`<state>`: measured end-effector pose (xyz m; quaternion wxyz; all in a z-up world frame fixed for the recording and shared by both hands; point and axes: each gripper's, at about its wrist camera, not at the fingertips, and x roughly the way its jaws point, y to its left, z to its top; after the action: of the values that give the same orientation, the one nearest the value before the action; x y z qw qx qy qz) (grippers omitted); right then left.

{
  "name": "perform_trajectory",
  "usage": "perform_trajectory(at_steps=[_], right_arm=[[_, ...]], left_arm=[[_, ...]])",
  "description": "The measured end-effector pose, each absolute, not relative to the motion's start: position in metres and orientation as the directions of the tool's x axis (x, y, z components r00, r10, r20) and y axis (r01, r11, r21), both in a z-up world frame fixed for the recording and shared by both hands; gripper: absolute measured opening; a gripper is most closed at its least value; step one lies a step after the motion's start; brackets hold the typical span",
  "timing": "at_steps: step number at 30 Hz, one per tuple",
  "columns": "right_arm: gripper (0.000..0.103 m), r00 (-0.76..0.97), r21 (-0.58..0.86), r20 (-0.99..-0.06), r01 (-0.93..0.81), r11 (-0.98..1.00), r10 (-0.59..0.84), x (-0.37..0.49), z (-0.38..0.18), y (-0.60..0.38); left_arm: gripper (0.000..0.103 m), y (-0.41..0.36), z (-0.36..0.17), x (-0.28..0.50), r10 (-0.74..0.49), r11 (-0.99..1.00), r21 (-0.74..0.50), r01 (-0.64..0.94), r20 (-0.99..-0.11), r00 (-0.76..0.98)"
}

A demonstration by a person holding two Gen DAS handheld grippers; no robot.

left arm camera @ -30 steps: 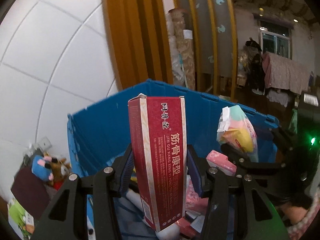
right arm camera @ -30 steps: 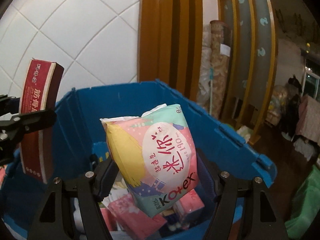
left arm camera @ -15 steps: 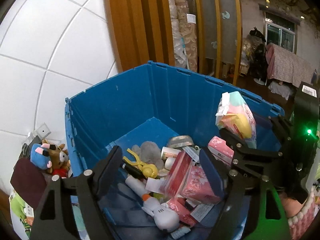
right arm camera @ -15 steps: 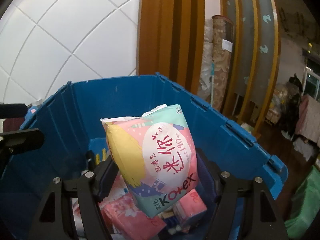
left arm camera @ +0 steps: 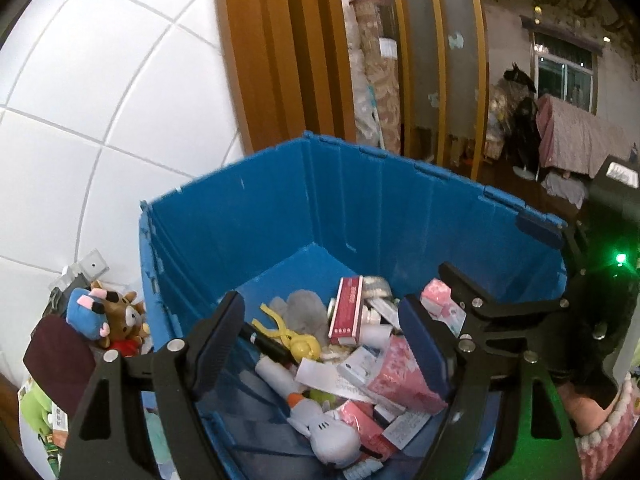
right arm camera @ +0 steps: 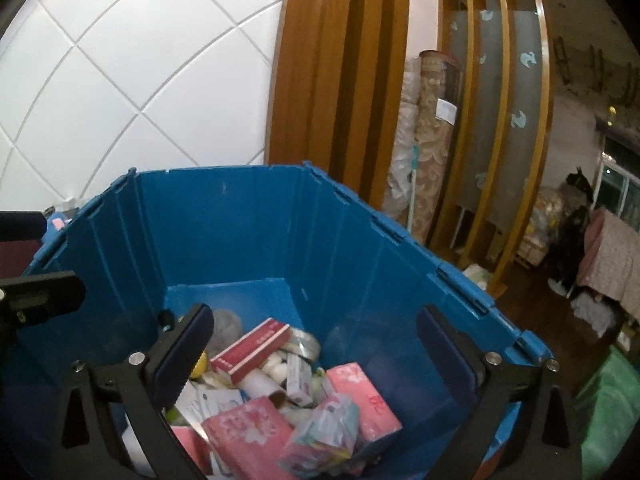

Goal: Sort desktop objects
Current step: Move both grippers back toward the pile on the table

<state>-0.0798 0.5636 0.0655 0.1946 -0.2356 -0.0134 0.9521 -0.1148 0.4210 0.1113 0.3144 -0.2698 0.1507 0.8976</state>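
A blue crate (left arm camera: 360, 200) (right arm camera: 240, 220) holds several packs, boxes and toys. A red box with gold print (left arm camera: 346, 314) (right arm camera: 252, 346) lies flat on the pile inside. A pastel Kotex pack (right arm camera: 324, 436) lies tilted on the pink packs near the front. Over the crate my left gripper (left arm camera: 320, 320) hangs open with nothing between its fingers. The right gripper (right arm camera: 314, 324) is also above the crate; its jaws are opening wide and are empty. One of its black fingers (left arm camera: 464, 284) shows at the right of the left wrist view.
Plush toys (left arm camera: 108, 320) and clutter lie outside the crate's left wall against a white tiled wall. Inside are a white plush (left arm camera: 328, 436) and a yellow toy (left arm camera: 296, 340). Wooden slats stand behind the crate. A green object (right arm camera: 608, 400) sits at the right.
The left gripper opened and the red box dropped into the crate. Then the right gripper opened and the pastel pack fell onto the pile. Neither hand shifted much.
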Motion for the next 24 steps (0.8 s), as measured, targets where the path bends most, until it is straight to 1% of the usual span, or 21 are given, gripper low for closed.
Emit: perform_trajectory(at_steps=[3, 7, 10, 12, 17, 19, 24], right_arm=[[0.103, -0.816, -0.128, -0.428, -0.372, -0.919, 0.389, -0.079, 0.065, 0.562], [0.103, -0.808, -0.153, -0.419, -0.388, -0.909, 0.415, -0.078, 0.064, 0.558], [0.103, -0.789, -0.155, -0.442, -0.400, -0.903, 0.425, -0.080, 0.061, 0.559], [0.103, -0.789, -0.146, -0.452, -0.395, -0.907, 0.416, -0.078, 0.059, 0.558], [0.103, -0.784, -0.125, -0.495, -0.364, -0.923, 0.376, -0.073, 0.057, 0.543], [0.103, -0.795, -0.124, -0.478, -0.359, -0.925, 0.373, -0.067, 0.063, 0.534], [0.103, -0.869, -0.081, -0.366, -0.327, -0.941, 0.333, -0.041, 0.101, 0.498]], left_arm=[[0.079, 0.406, 0.118, -0.108, 0.507, -0.776, 0.073, -0.626, -0.517, -0.689], [0.080, 0.389, 0.125, -0.101, 0.521, -0.792, 0.052, -0.609, -0.464, -0.717], [0.085, 0.374, 0.129, -0.094, 0.510, -0.812, 0.055, -0.581, -0.418, -0.752], [0.092, 0.362, 0.131, -0.091, 0.502, -0.825, 0.048, -0.563, -0.393, -0.770], [0.094, 0.327, 0.136, -0.090, 0.478, -0.860, 0.005, -0.510, -0.339, -0.810], [0.094, 0.312, 0.136, -0.091, 0.488, -0.859, -0.020, -0.512, -0.333, -0.807], [0.094, 0.270, 0.136, -0.091, 0.463, -0.879, -0.037, -0.476, -0.315, -0.829]])
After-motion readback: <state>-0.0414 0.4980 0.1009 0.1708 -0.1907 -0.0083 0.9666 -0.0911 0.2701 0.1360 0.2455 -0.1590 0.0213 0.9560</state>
